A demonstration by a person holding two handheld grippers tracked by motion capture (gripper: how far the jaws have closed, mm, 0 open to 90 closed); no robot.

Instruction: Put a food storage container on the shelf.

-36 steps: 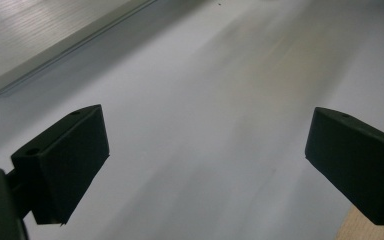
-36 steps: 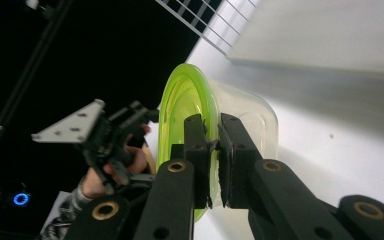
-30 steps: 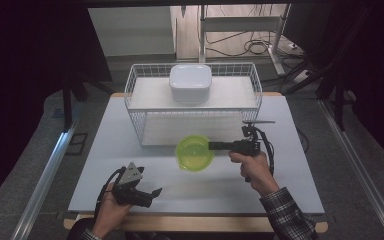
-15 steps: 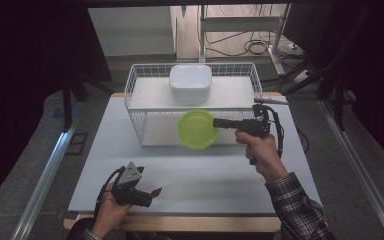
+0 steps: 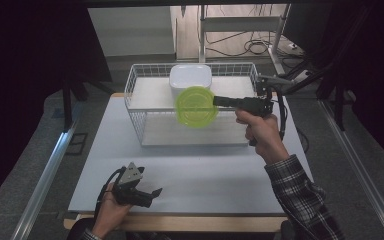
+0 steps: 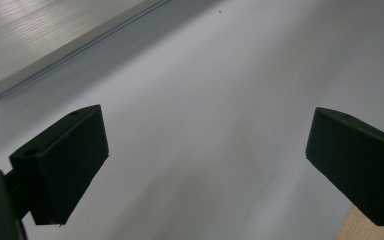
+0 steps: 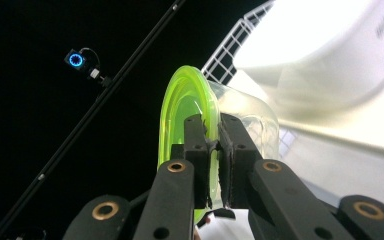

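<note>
The white tabletop (image 5: 195, 170) carries a white wire basket (image 5: 145, 107) at its far side, and a white lidded container (image 5: 190, 76) sits inside the basket at the back. The right gripper (image 5: 217, 101) holds a green-lidded clear container (image 5: 196, 106) on edge above the basket's front half, jaws clamped on its rim. The left gripper (image 5: 152, 192) rests near the tabletop's near edge, well apart from the basket, jaws wide apart with nothing between them.
</note>
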